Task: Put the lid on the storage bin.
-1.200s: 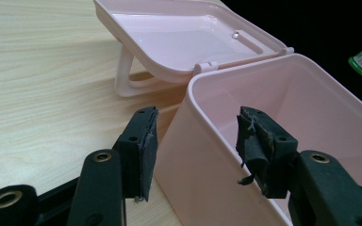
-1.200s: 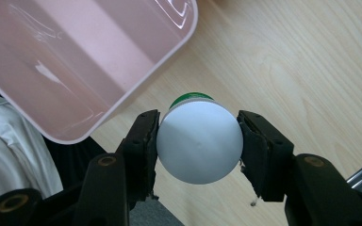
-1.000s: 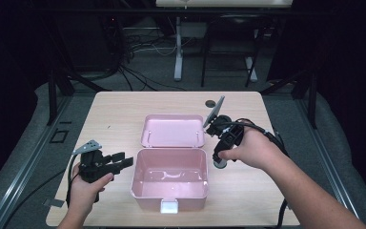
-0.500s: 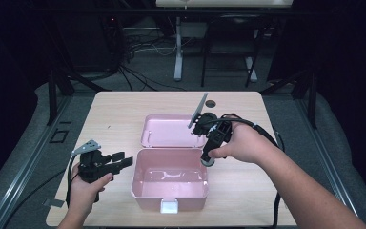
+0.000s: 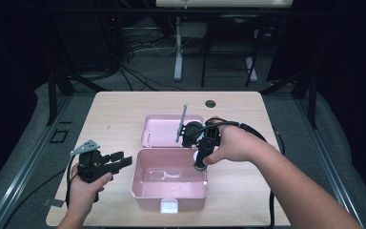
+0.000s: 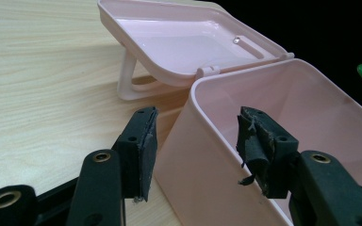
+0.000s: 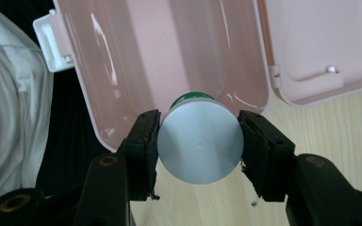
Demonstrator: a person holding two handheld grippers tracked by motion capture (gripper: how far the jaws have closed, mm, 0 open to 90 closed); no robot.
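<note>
My right hand-held gripper (image 7: 199,141) is clamped on a small round can with a grey metal end and green body (image 7: 200,143), one pad on either side of it. Just beyond the can sits the open pink plastic box (image 5: 169,191), its lid (image 5: 164,131) folded back flat on the pale wooden surface (image 5: 119,109). My left hand-held gripper (image 6: 195,146) has its pads apart, straddling the box's near wall without touching it.

fingers (image 6: 146,141) apart, straddling pink box (image 6: 226,155) wall | lid (image 6: 188,42) open on table (image 6: 42,84)
</note>
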